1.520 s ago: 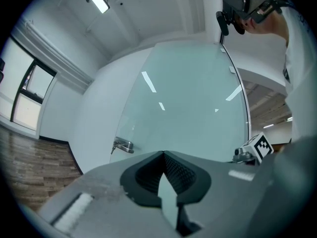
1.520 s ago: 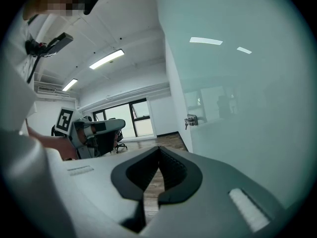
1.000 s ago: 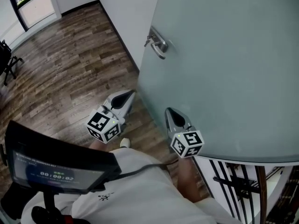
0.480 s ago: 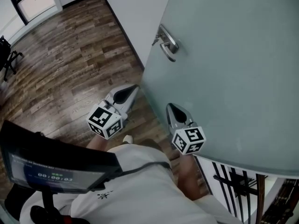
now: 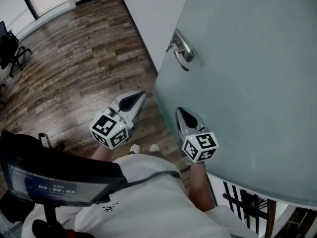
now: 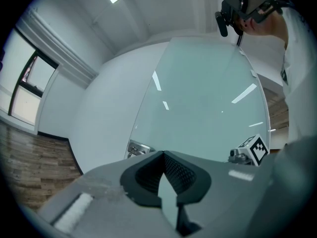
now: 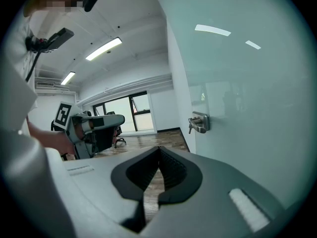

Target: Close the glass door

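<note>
The frosted glass door [image 5: 247,73] fills the right of the head view, its metal handle [image 5: 182,48] near its left edge. My right gripper [image 5: 179,112] is shut and empty, its tip close against the door's face below the handle; contact cannot be told. My left gripper [image 5: 140,96] is shut too, holds nothing, and points at the door's free edge. In the left gripper view the shut jaws [image 6: 162,155] face the glass door [image 6: 208,103] and its handle [image 6: 138,148]. From the right gripper [image 7: 159,150] the handle [image 7: 199,123] shows ahead to the right.
A wood floor [image 5: 74,68] stretches left of the door, and a white wall [image 5: 148,9] stands behind it. A black office chair [image 5: 10,46] is at the far left. Black railing [image 5: 242,202] shows below the door at the bottom right. A black screen device [image 5: 49,180] hangs at the person's chest.
The door's edge and handle have shifted right in the head view. Both grippers stayed shut and moved along with it, and the person's feet have come into view.
</note>
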Tool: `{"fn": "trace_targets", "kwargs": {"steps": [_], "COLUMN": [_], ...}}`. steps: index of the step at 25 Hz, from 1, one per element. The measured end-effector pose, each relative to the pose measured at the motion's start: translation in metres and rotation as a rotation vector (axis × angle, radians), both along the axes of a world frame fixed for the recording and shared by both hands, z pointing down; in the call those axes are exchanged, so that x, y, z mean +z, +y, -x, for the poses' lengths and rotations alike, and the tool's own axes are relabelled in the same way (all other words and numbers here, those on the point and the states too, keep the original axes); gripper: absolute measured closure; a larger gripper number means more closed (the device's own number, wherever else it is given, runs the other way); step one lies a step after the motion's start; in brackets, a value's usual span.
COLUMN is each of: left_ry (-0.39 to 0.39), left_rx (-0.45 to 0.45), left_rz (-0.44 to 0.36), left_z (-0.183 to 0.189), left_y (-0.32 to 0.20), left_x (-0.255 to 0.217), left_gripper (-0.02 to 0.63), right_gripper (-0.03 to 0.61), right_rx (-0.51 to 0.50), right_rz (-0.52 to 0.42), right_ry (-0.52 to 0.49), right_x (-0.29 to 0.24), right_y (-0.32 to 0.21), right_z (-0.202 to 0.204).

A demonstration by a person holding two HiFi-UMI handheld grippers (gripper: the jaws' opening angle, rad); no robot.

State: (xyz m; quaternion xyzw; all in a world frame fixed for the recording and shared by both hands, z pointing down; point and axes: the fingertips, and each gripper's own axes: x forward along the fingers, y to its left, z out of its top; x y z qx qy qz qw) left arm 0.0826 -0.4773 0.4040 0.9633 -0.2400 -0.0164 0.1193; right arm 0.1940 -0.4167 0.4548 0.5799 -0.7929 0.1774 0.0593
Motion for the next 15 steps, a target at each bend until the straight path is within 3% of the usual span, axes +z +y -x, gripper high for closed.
{"fn": "trace_targets", "kwargs": {"steps": [7,15], "left_ry": [0.006,-0.024], "left_rx": [-0.076,-0.113], "left_rz": [-0.015,-0.022], "left_z": [-0.012,-0.02], "left_y": [-0.002,-0.008], "left_x": [-0.005,-0.004], "left_gripper": [0.609,0.609], "right_gripper": [0.569,0.568], "right_rx": [-0.058,-0.031], "right_rz": [-0.037,-0.03], "right_ry": [0.049,0.259], "right_x": [-0.012,-0.007], "right_y": [-0.023,-0.077], "right_z": [-0.024,-0.053]}}
